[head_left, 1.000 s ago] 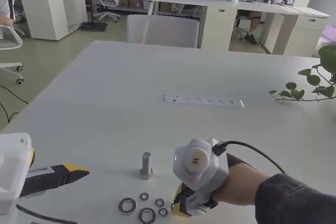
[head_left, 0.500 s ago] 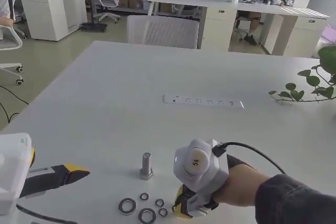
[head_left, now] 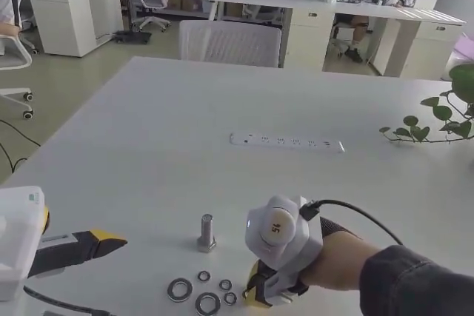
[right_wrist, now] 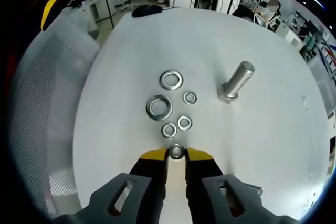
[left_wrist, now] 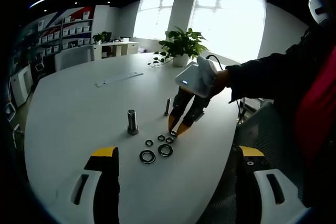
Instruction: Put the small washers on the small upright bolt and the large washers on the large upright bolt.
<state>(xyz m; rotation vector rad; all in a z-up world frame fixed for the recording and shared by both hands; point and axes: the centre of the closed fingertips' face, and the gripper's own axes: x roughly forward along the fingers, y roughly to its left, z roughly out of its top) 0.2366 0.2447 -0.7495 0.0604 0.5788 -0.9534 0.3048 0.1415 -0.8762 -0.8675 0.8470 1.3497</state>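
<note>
The right gripper [right_wrist: 177, 158], barely moved in the past second, stayed low over the white table [head_left: 222, 123], its jaws pressed on one small washer [right_wrist: 177, 151] that seemingly had not yet been lifted. Three other small washers [right_wrist: 184, 123] and two large washers [right_wrist: 159, 107] lay loose near the large bolt [right_wrist: 235, 82], which was bare of washers. The small upright bolt [left_wrist: 167, 106] stood close by. The left gripper [left_wrist: 176, 182] waited, jaws spread wide and empty. The grasp looked set; threading had yet to begin.
</note>
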